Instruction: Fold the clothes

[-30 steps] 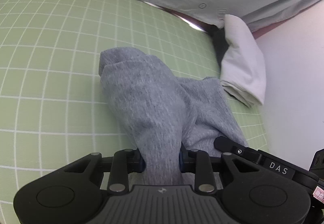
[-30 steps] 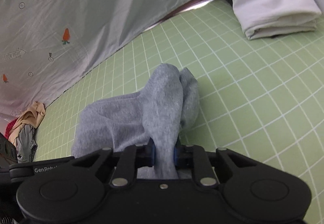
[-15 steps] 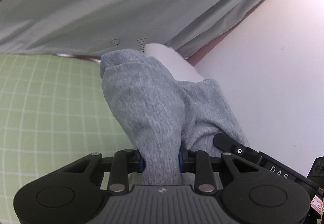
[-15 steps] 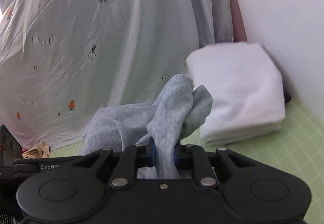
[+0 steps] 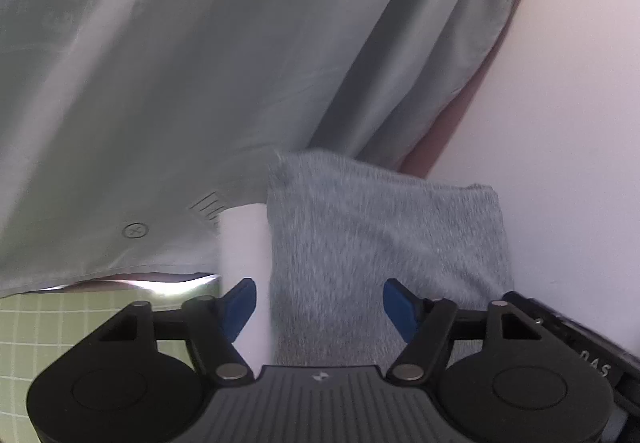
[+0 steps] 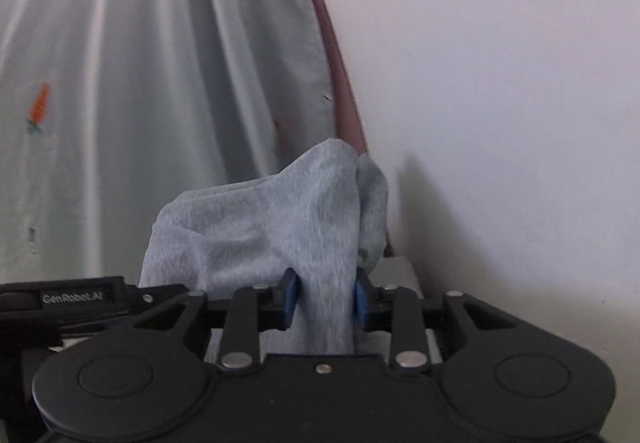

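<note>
A folded grey knit garment (image 5: 376,243) lies on the folded white stack (image 5: 244,243) by the wall. My left gripper (image 5: 320,301) is open, its blue pads apart on either side of the grey cloth. In the right wrist view the same grey garment (image 6: 272,223) bunches up between the blue pads of my right gripper (image 6: 324,297), which still pinches a thick fold of it. A sliver of the white stack (image 6: 398,271) shows behind the right finger.
A pale grey curtain with carrot prints (image 6: 120,83) hangs behind the stack. A white wall (image 6: 500,83) stands close on the right. The green grid mat (image 5: 48,327) shows at lower left in the left wrist view.
Both grippers carried the grey garment forward off the mat onto the white stack by the wall. The left gripper has opened and let go of the cloth; the right jaws have widened a little.
</note>
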Motion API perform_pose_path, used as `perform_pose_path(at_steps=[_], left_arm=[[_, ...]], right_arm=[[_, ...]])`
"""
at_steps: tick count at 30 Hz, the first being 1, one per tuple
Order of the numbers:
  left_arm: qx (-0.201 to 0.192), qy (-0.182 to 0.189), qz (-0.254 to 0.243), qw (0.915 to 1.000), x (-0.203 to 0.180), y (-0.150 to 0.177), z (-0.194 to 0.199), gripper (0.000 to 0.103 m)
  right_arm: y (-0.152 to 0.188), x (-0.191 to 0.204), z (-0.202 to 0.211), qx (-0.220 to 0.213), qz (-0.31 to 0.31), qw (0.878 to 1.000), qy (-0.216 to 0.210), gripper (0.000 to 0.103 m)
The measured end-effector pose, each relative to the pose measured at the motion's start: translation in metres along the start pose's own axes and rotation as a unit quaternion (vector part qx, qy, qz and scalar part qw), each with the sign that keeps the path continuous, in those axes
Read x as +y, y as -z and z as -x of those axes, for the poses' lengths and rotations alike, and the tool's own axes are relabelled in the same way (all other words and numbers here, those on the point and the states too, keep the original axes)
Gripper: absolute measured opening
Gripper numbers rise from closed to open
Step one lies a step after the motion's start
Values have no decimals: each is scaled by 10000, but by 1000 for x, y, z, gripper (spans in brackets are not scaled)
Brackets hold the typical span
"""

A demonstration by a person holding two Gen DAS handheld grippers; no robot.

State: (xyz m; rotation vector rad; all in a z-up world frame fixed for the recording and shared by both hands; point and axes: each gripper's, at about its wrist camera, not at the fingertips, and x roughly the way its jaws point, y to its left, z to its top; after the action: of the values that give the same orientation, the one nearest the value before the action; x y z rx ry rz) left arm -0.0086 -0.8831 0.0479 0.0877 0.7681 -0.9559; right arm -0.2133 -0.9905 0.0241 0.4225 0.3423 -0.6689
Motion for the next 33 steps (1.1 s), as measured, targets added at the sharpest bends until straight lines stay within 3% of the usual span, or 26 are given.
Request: perform_pose_path(at_steps=[1,4,7,10,18,23,28,33], left_arm=[[116,-125,-97,9998,6,5,-11,74],[137,-64,-46,9999,23,18,-21,94],[1,-150,-76,9999,34,26,-14,97],[-142,-149,-210,9996,32,37,-3,103],[-290,-24,-493,9984,12,75,61,103],[-184,-55,-384,9991,6,117,114,103],[-272,-392,-223,9986,4,158,168,103],[-207,-450,-279,9984,10,184,198,103]], right_arm=[[7,-4,-16,115,77,9997,180,43],[21,-12,-39,364,188,9984,395,46],[32,-15,-36,397,307,9977,465,63],[42,-15,-26,423,452,9967,524,66],[64,2,43,469,657,9947,632,83],[82,9,95,496,621,9943,716,101],[101,13,143,502,388,9965,545,103],[129,17,182,546,286,9965,569,103]])
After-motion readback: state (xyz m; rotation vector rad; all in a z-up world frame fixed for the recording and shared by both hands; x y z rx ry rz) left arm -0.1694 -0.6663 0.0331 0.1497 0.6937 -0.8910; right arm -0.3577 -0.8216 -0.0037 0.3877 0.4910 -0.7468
